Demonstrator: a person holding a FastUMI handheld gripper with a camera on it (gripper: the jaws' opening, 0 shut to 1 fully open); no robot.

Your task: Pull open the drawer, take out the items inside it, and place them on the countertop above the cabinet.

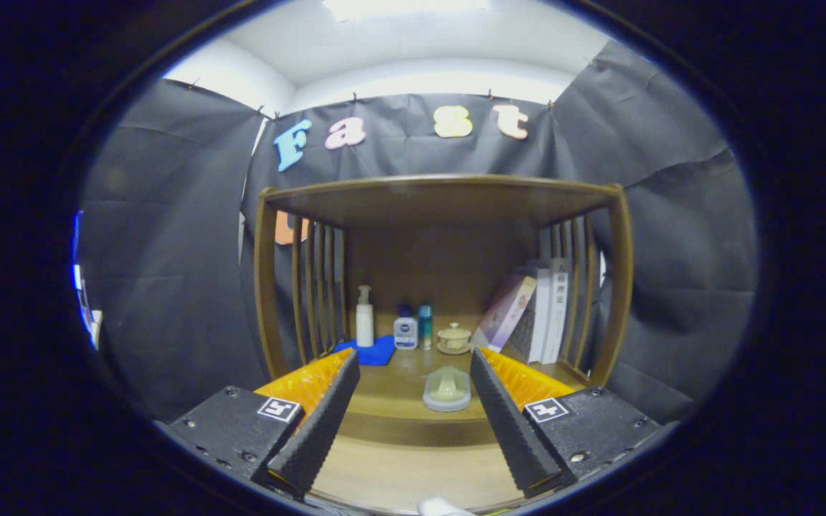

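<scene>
My gripper [413,358] is open, its two black ribbed fingers [320,416] spread wide with nothing between them. Just ahead, a pale green and white lidded dish [447,388] rests on the brown countertop [384,394] of the wooden cabinet. It sits nearer the right finger and touches neither one. Below the countertop's front edge lies a lighter wooden surface [391,473], likely the drawer, though I cannot tell. A small white thing [445,507] pokes up at its near edge, mostly hidden.
At the back of the countertop stand a white pump bottle [364,317], a blue cloth [370,351], a small white bottle [405,331], a teal bottle [425,326] and a lidded cup [454,337]. Books [542,308] lean at the right. Slatted sides [316,287] and a top board [442,190] enclose the space.
</scene>
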